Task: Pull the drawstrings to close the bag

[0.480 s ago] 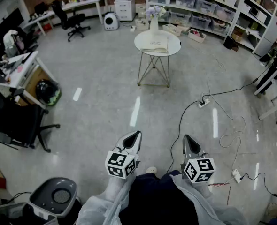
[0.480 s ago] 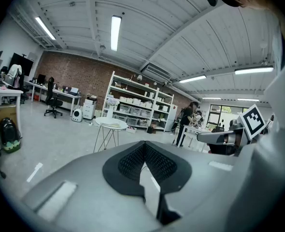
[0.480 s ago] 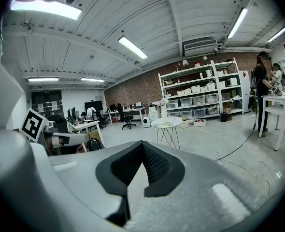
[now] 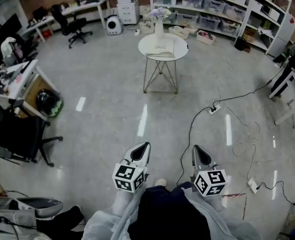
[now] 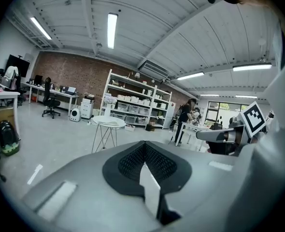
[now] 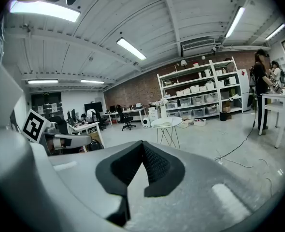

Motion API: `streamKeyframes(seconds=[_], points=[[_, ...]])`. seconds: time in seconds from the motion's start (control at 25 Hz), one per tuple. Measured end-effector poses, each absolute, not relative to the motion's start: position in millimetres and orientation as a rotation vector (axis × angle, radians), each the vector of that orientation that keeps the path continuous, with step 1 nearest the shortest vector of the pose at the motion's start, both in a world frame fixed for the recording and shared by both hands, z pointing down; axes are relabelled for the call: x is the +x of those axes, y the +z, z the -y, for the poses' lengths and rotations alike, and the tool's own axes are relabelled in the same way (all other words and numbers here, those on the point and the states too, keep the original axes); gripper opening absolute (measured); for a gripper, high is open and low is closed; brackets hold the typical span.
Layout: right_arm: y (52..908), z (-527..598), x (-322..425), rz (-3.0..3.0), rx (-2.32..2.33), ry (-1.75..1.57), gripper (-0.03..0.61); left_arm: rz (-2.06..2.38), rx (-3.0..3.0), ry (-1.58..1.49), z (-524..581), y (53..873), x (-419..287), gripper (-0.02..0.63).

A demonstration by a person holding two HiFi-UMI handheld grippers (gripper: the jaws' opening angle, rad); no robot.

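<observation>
A pale cloth bag [image 4: 162, 47] lies on a round white table [image 4: 180, 49] far ahead, beside a vase of flowers [image 4: 159, 20]; its drawstrings are too small to make out. Both grippers are held low in front of the person's body, several steps from the table. My left gripper [image 4: 144, 145] is shut with nothing between its pads. My right gripper [image 4: 195, 148] is shut and empty too. Past the closed left gripper [image 5: 144, 150], the left gripper view shows the table [image 5: 108, 122] in the distance. The right gripper [image 6: 141, 148] points toward the same table [image 6: 165, 122].
Black cables and a power strip [image 4: 216, 109] trail over the grey floor to the right. A black office chair [image 4: 18, 134] and desks [image 4: 15, 76] stand at the left, with a dark bag [image 4: 49, 102] on the floor. Shelves [image 4: 212, 6] line the back wall. A person [image 6: 259, 88] stands far right.
The head view has shifted a little, so the table sits slightly higher and the grey chair base at the lower left has slid toward the edge. Both grippers keep their pose, shut.
</observation>
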State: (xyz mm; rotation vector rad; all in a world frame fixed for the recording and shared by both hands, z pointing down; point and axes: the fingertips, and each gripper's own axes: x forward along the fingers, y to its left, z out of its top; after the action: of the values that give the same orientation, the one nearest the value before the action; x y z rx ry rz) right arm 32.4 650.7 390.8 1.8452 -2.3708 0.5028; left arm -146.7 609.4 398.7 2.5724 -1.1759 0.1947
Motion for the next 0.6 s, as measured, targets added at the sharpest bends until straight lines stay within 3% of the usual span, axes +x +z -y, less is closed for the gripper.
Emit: streamKeyframes(seconds=[0.16,0.2,0.28,0.32,0.44,0.6], points=[[392,-654,34,2.369,1.868,0.509,0.003,1.164,2.567,0.167,-613,399,-143,0.020],[392,-656,33,2.377,1.871,0.522,0.034,1.158,2.560,0.154,-614,399,-144,0.040],[395,-659,29,2.401,1.857,0.566,0.151,1.122,2.545,0.141,-617,401,-144,0.152],[397,-661,27,2.411,1.843,0.589,0.183,1.103,2.540,0.139,-619,402,-144,0.179],[403,-666,23,2.409,1.805,0.613,0.235,1.099,2.522,0.151,-621,409,-146,0.184],[402,-664,25,2.407,1.788,0.595,0.243,1.130,2.522,0.170,-620,411,-143,0.191]])
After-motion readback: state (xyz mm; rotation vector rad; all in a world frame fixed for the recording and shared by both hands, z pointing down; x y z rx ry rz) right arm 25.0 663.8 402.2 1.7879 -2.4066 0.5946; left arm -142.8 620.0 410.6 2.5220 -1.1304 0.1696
